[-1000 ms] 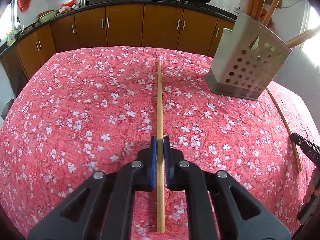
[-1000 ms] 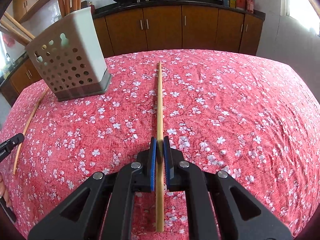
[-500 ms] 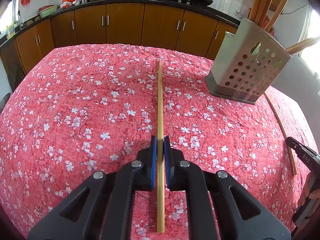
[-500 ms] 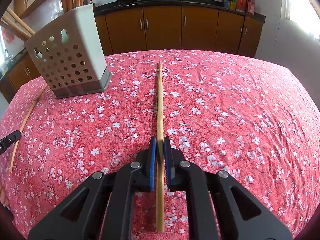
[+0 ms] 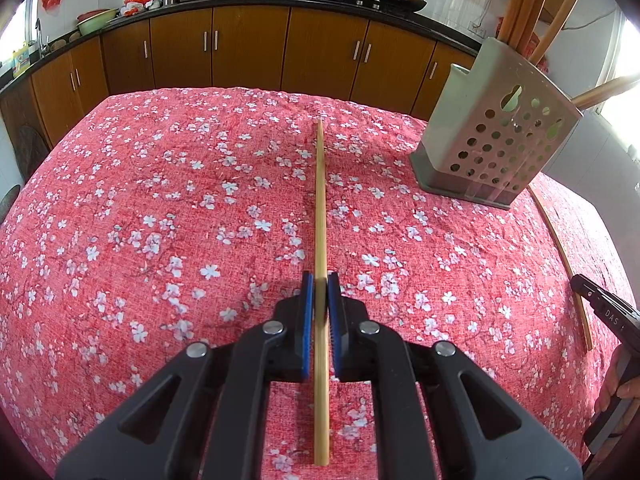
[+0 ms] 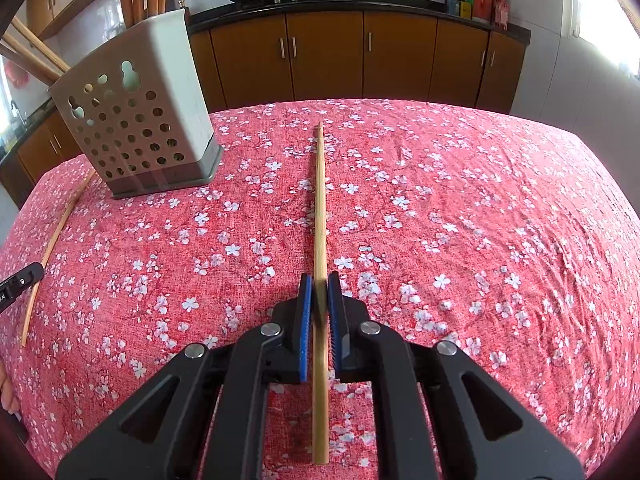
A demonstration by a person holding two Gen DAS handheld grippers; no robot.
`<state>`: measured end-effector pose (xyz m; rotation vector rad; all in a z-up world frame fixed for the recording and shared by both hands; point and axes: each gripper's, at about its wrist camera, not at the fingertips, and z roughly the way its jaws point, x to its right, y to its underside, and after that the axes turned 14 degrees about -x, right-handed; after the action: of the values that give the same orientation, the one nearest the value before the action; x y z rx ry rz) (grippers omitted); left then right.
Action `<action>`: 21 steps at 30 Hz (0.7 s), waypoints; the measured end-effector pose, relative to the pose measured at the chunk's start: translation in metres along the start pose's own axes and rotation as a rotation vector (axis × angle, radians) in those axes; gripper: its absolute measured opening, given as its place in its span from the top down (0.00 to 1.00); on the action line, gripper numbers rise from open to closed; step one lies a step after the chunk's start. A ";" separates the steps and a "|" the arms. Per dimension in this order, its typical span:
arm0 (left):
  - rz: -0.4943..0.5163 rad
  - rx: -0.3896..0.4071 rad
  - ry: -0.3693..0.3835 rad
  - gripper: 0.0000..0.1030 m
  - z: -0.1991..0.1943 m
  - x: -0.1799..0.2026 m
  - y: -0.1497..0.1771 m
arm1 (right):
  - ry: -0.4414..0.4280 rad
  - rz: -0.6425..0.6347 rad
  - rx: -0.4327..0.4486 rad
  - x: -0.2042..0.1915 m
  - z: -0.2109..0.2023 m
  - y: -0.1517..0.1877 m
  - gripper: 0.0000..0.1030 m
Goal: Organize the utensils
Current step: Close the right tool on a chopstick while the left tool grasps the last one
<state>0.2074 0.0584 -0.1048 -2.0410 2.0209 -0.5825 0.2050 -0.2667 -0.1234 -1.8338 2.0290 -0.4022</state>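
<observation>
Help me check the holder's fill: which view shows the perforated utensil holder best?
Right wrist view: the utensil holder shows whole, with chopsticks rising from it. The left wrist view shows it smaller, near the right edge.

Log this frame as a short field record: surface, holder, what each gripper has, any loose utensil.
surface: red floral tablecloth
holder: perforated grey utensil holder, upright, chopsticks already in it
left gripper: shut on a chopstick
right gripper: shut on a second chopstick
loose utensil: one loose chopstick lying flat on the cloth between the grippers, near the holder
</observation>
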 end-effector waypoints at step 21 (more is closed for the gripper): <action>0.001 0.000 -0.001 0.90 0.000 0.000 0.000 | -0.008 0.005 -0.001 0.002 0.001 0.000 0.91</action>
<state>0.2077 0.0586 -0.1047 -2.0401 2.0212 -0.5816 0.2055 -0.2683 -0.1239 -1.8273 2.0287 -0.3919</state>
